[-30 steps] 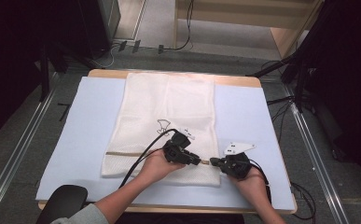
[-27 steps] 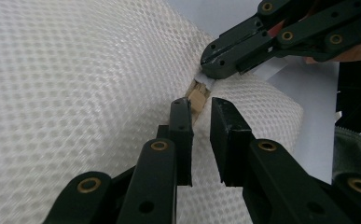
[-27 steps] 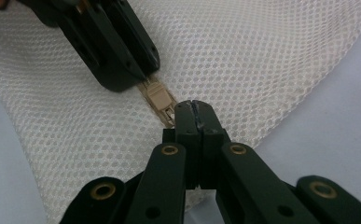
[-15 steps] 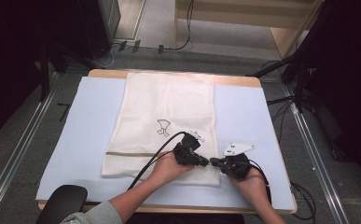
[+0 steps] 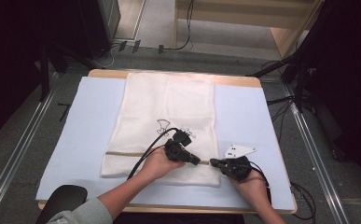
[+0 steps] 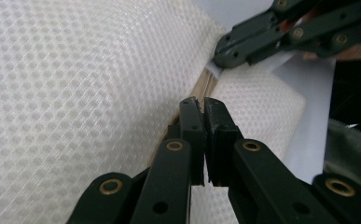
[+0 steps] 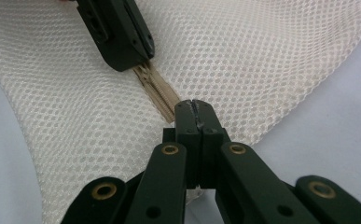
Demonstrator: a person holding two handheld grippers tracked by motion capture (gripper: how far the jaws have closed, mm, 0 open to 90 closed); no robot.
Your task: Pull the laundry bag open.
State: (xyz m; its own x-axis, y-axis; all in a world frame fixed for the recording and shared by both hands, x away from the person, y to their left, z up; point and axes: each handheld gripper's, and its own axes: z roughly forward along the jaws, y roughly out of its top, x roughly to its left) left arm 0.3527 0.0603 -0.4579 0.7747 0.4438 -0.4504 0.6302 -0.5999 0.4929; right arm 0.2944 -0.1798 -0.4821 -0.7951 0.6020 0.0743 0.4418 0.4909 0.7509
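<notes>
Right gripper view — zipper [image 7: 157, 95] apparently pinched between both tools' tips [image 7: 194, 108].

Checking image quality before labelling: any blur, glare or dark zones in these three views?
High view: soft overall, room edges nearly black, mesh bag evenly lit, no glare. Left gripper view: near mesh weave crisp, right gripper beyond it softer. Right gripper view: zipper and weave sharp, left gripper a dark mass.

A light blue mat [image 5: 257, 116] covers the wooden tabletop [image 5: 243, 80] almost to its edges. Beyond the far edge, cables [image 5: 178, 46] lie on the grey floor [image 5: 159, 23].
</notes>
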